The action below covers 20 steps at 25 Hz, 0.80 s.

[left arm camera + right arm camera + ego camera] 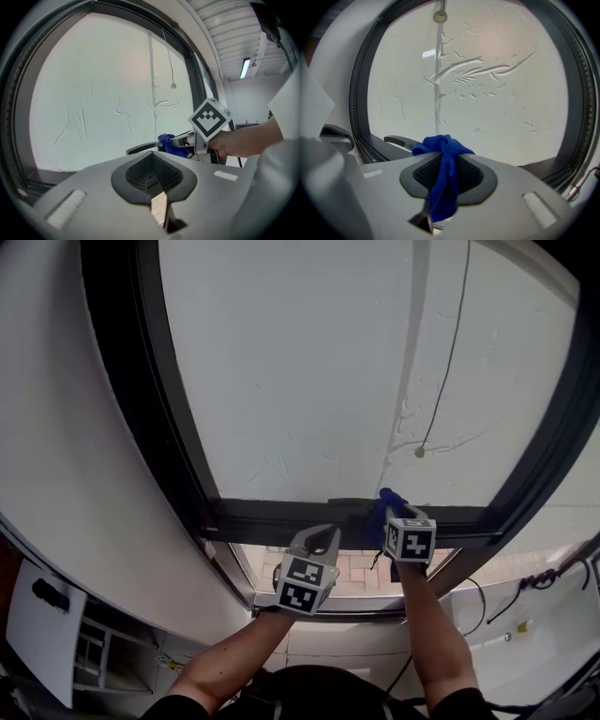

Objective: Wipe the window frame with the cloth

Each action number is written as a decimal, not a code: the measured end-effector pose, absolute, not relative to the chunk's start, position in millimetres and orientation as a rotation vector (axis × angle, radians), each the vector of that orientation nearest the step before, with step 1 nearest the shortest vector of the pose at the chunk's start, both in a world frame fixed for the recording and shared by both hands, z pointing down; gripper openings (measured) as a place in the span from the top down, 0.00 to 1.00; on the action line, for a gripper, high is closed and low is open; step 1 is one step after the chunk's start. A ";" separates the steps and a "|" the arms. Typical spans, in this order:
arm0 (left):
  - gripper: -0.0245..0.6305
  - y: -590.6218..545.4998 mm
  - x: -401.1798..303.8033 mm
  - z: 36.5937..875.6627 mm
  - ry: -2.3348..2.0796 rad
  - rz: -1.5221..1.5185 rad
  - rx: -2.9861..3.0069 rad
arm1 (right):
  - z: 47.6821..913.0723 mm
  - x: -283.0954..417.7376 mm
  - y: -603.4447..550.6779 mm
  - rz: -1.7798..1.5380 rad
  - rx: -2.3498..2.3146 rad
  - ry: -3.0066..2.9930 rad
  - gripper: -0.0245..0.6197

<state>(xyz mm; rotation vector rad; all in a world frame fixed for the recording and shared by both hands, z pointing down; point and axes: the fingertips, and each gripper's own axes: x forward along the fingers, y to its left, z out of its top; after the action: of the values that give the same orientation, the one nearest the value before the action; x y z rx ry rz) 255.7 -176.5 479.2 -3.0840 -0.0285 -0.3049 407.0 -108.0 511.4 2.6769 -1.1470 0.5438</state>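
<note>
Dark window frame [272,518] around a pale, scratched pane [309,362], with the bottom rail running left to right straight ahead of both grippers. On that rail, a dark handle [401,140] lying flat along it.

Right gripper [389,517]: clamped on a blue cloth [440,145], jaws pinching the middle of the fabric. Leaves a wad bunched past the tips and a tail hanging below. Points up at the rail, with the wad pressed to it or just short of it; cannot confirm contact from here. Sits just right of the handle.

Left gripper [323,535]: closed on nothing, jaws together. Hangs lower and to the left, below the rail and apart from it.

Judging from this: nearer to the work on the right side by far, so a wipe for that hand alone. Calls for a sideways stroke along the rail's long axis. Open run to the right; to the left, meets the handle almost at once and needs a lift over or around it.
</note>
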 end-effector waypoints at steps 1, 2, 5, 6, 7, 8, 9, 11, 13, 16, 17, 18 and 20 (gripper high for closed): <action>0.97 -175.1 257.7 479.9 -0.023 -0.308 -3.085 | 511.2 407.1 -108.6 0.542 2.663 -1.158 0.81; 0.97 -174.0 259.8 480.0 -0.016 -0.309 -3.087 | 511.0 407.2 -108.6 0.543 2.654 -1.172 0.81; 0.97 -171.4 266.6 477.7 0.005 -0.296 -3.088 | 510.9 409.1 -104.9 0.546 2.637 -1.193 0.81; 0.97 -170.5 269.1 476.3 0.010 -0.289 -3.088 | 511.1 411.1 -102.6 0.544 2.632 -1.191 0.81; 0.97 -169.9 271.7 474.9 0.012 -0.282 -3.090 | 511.5 413.8 -99.7 0.544 2.627 -1.183 0.81; 0.97 -169.4 273.9 473.9 0.012 -0.276 -3.093 | 512.4 416.9 -96.6 0.546 2.624 -1.174 0.81; 0.97 -169.1 275.8 473.3 0.010 -0.273 -3.096 | 514.2 420.1 -93.6 0.552 2.622 -1.164 0.81; 0.97 -167.5 279.1 473.4 -0.008 -0.273 -3.103 | 521.5 425.0 -87.2 0.583 2.614 -1.146 0.81; 0.97 -165.2 284.3 473.2 -0.037 -0.269 -3.109 | 529.4 429.8 -79.6 0.610 2.611 -1.126 0.81; 0.97 -163.0 294.0 471.7 -0.085 -0.257 -3.109 | 533.6 435.1 -74.4 0.614 2.633 -1.111 0.81; 0.97 -162.8 297.0 471.2 -0.101 -0.256 -3.108 | 534.2 435.2 -74.5 0.619 2.628 -1.100 0.81; 0.97 -162.3 299.6 470.4 -0.116 -0.255 -3.109 | 534.9 434.9 -74.7 0.627 2.616 -1.091 0.81; 0.97 -160.0 304.5 468.1 -0.149 -0.251 -3.107 | 536.2 435.1 -73.5 0.643 2.604 -1.084 0.81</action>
<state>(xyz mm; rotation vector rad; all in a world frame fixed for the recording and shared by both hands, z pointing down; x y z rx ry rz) 304.5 -160.0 468.1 -3.1074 -0.1486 -0.2508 435.1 -73.5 536.2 2.6037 -1.0844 0.6426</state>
